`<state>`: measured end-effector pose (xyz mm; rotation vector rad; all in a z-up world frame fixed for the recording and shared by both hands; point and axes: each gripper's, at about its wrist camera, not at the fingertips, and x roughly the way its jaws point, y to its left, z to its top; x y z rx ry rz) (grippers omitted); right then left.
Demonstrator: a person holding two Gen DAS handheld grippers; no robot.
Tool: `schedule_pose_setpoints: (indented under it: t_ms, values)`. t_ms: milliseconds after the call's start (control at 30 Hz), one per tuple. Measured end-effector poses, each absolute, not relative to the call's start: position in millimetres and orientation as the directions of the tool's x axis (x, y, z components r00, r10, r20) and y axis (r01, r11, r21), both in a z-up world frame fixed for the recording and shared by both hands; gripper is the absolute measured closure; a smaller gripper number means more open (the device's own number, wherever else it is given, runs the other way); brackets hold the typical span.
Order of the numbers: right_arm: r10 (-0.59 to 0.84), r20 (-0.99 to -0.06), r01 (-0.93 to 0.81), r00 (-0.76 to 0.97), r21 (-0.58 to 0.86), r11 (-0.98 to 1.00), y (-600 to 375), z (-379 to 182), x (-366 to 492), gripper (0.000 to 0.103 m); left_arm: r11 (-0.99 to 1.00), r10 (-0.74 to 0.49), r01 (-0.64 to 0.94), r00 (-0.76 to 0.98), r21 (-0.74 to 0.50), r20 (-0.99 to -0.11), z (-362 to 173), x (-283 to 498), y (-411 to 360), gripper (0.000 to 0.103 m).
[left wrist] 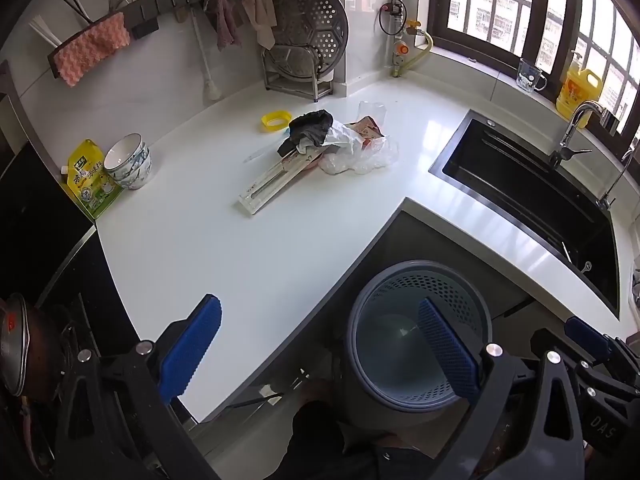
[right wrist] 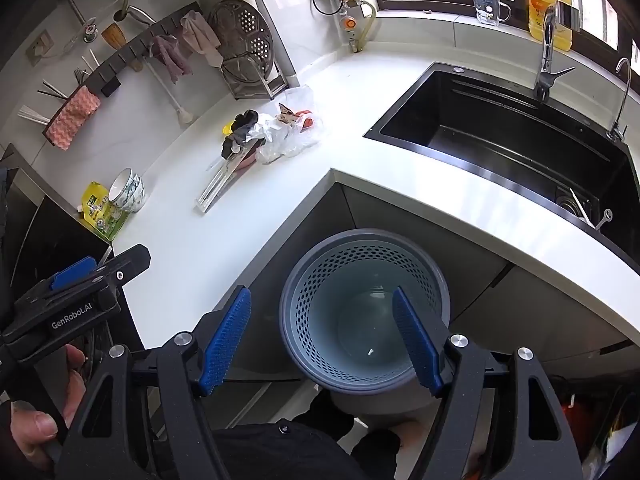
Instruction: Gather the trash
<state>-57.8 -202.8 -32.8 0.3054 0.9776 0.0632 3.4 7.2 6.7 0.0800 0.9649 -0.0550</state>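
Note:
A pile of trash lies on the white counter: a black rag, clear plastic bags, a red-brown wrapper and a long clear box. The pile also shows in the right wrist view. A grey perforated bin stands on the floor below the counter corner, nearly empty; it shows in the right wrist view too. My left gripper is open and empty, above the counter edge and bin. My right gripper is open and empty, above the bin.
A black sink with a tap is set in the counter at right. Stacked bowls and a yellow-green pouch stand at left. A yellow ring, a steamer rack and a stove are nearby.

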Motion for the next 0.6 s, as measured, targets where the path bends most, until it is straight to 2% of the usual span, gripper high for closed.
schedule_pose_setpoints:
  t_ms: [600]
  values:
    - [0.191,-0.802,0.086,0.566,0.289,0.954,-208.9,-29.9,-59.0,0.033,0.995,-0.006,0.085,0.581,0.054,-0.814,5.1,-1.0,-4.3,0.006]
